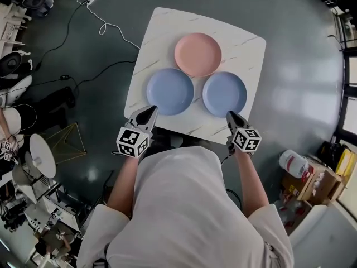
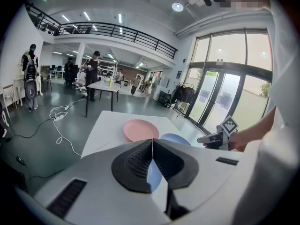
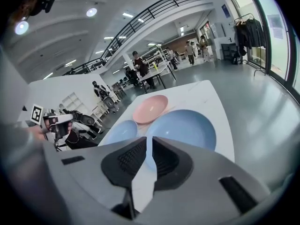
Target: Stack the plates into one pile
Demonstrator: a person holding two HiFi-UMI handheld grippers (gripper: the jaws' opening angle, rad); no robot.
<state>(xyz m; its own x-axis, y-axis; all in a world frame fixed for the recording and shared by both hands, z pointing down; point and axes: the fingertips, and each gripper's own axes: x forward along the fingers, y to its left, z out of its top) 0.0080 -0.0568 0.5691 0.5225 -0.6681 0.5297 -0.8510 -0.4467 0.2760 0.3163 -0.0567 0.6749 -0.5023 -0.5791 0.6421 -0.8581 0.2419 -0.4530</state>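
three plates before me now: two blue, left blue plate [image 1: 170, 91] and right blue plate [image 1: 224, 94], plus one pink plate [image 1: 198, 54]. one table [image 1: 162, 27]. my two claws: left gripper [image 1: 152, 110], right gripper [image 1: 230, 115].

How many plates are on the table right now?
3. The pink plate lies farthest from the person, the left blue plate and right blue plate nearer, side by side. None looks hidden.

The left gripper [image 1: 149, 112] and right gripper [image 1: 231, 116] are being held forward, tilted downward, jaws being pressed together, empty.
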